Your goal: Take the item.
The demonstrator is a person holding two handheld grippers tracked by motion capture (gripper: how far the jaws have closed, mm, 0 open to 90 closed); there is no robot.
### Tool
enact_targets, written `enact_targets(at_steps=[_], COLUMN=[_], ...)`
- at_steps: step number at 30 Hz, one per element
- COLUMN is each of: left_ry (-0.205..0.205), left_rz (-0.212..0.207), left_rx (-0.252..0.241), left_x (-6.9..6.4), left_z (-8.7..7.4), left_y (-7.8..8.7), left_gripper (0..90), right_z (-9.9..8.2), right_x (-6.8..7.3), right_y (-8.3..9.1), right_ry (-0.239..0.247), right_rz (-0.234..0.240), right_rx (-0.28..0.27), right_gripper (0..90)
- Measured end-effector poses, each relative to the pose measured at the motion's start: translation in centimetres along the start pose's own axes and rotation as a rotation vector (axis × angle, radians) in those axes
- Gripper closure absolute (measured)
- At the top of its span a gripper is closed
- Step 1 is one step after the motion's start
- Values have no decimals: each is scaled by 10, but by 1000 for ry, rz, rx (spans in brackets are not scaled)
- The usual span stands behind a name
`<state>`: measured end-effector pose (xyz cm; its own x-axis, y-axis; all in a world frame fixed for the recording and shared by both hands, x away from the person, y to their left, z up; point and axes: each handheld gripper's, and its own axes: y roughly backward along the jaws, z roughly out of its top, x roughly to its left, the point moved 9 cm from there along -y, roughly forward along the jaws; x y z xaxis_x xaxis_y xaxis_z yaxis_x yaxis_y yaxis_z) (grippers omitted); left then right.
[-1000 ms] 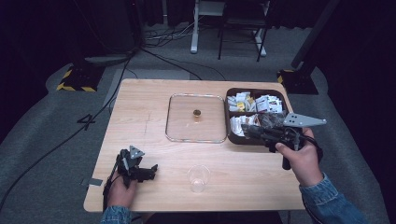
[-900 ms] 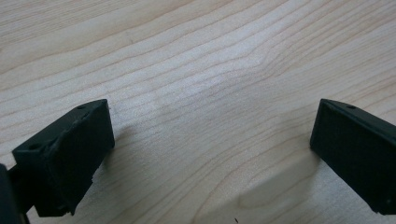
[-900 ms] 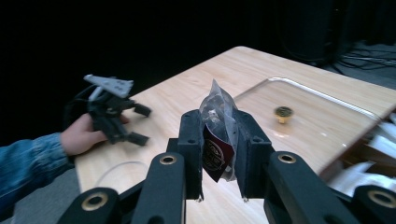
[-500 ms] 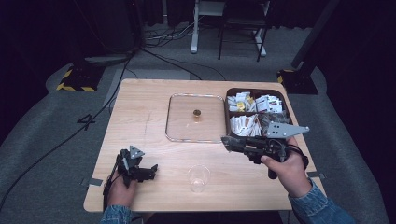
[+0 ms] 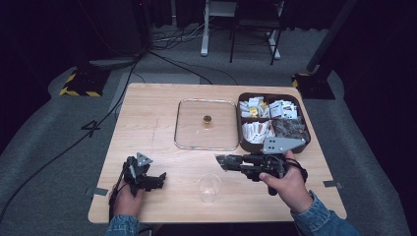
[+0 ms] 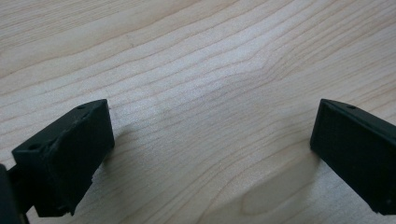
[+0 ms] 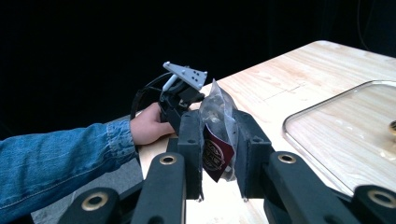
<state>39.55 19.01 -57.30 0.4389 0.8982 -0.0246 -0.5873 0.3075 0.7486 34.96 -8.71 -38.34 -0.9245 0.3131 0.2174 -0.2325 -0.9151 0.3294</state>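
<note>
Between the jaws of the right gripper [image 7: 218,154] sits a small clear packet [image 7: 215,135], pinched upright by its middle; its top is crinkled plastic with pale bits inside, and its lower half carries a dark red label with print too small to read. Against the high views from 1 second and half a second ago, that gripper has left the box [image 5: 305,129] at 2 o'clock on the table [image 5: 147,118] and travelled toward 6 o'clock, so the packet [image 5: 220,160] now hangs over bare wood just at 12 o'clock from the cup [image 5: 208,187]. My reading is that the pick is finished and the carry is nearly done, with the clear cup the likely target, though a drop onto the table cannot be ruled out. The packet looks light and floppy, so it may tip or catch on the cup's rim when let go. Outward from there, the glass lid [image 5: 206,124] with its brass knob lies flat at 12 o'clock, beside the box and its remaining sachets. Far off at 8 o'clock, the left gripper [image 5: 160,178] has not shifted across the 3 high views; its jaws stand wide apart with nothing between them, resting on or just above the wood.
</note>
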Motion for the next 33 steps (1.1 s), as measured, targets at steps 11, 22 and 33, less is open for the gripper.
enact_targets(at_steps=[11, 22, 33], left_ry=[3, 2, 0], left_rz=[0, 0, 0], left_rx=[-2, -1, 0], left_x=[0, 0, 0], left_z=[0, 0, 0], left_y=[0, 0, 0], left_gripper=[0, 0, 0], right_z=[-17, -39, -57], right_x=[7, 13, 15], right_y=[-23, -43, -55], right_ry=[79, 105, 100], right_rz=[-10, 9, 29], right_rx=[51, 115, 172], right_gripper=[751, 750, 750])
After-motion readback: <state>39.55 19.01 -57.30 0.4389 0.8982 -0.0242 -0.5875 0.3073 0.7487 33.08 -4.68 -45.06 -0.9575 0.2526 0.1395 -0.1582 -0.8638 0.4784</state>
